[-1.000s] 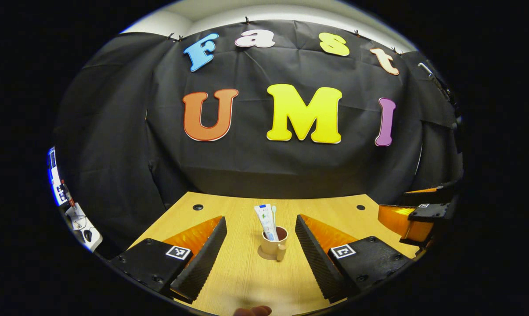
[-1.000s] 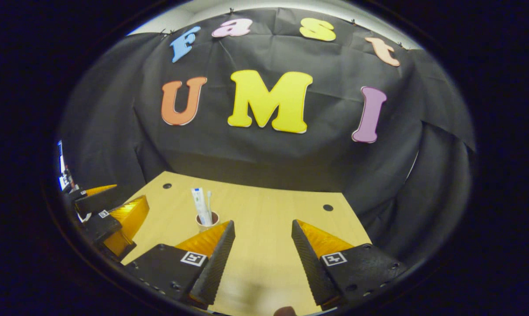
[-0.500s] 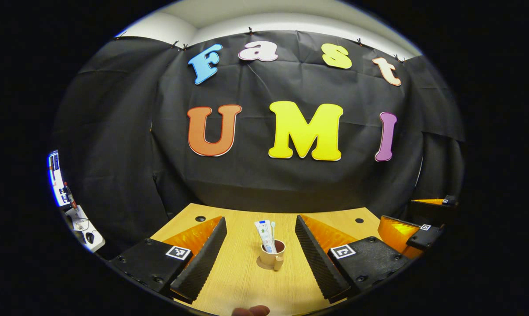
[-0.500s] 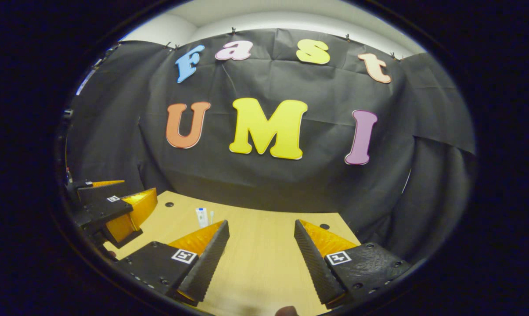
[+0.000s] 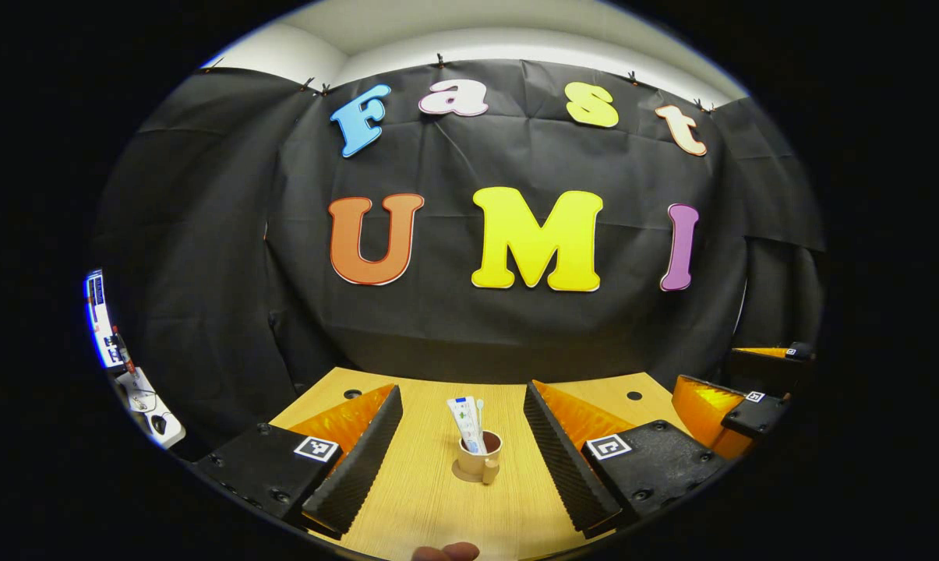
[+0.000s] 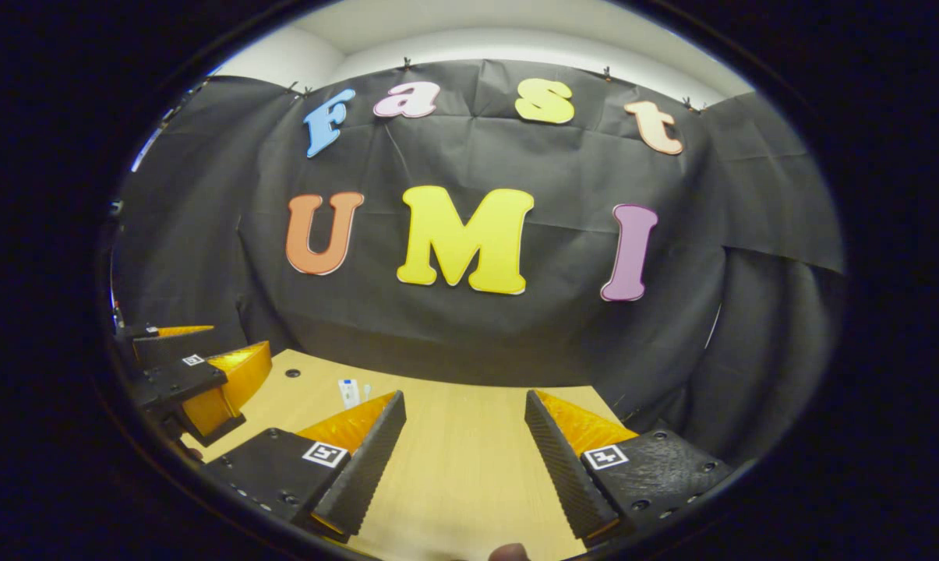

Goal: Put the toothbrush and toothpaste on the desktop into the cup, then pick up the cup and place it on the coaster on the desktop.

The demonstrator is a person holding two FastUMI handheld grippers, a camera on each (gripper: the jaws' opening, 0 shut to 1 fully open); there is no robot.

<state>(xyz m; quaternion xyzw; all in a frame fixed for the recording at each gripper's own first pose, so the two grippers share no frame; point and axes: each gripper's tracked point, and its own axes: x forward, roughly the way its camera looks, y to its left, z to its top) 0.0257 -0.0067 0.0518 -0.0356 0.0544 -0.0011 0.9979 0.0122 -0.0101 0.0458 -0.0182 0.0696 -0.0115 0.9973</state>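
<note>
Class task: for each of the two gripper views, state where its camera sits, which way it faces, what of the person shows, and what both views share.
Left gripper view: rides the left gripper, facing the cup on its coaster; a fingertip at the bottom edge.
Right gripper view: rides the right gripper, facing bare desktop; a fingertip at the bottom edge.
Shared: desktop, toothpaste, toothbrush, and each other's gripper.

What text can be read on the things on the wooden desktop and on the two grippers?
White toothpaste tube standing in the tan cup: coloured print, too small to read.
Square black-and-white markers on the left gripper and the right gripper: coded patterns, no words or numbers.
No readable text on any of these.
</note>
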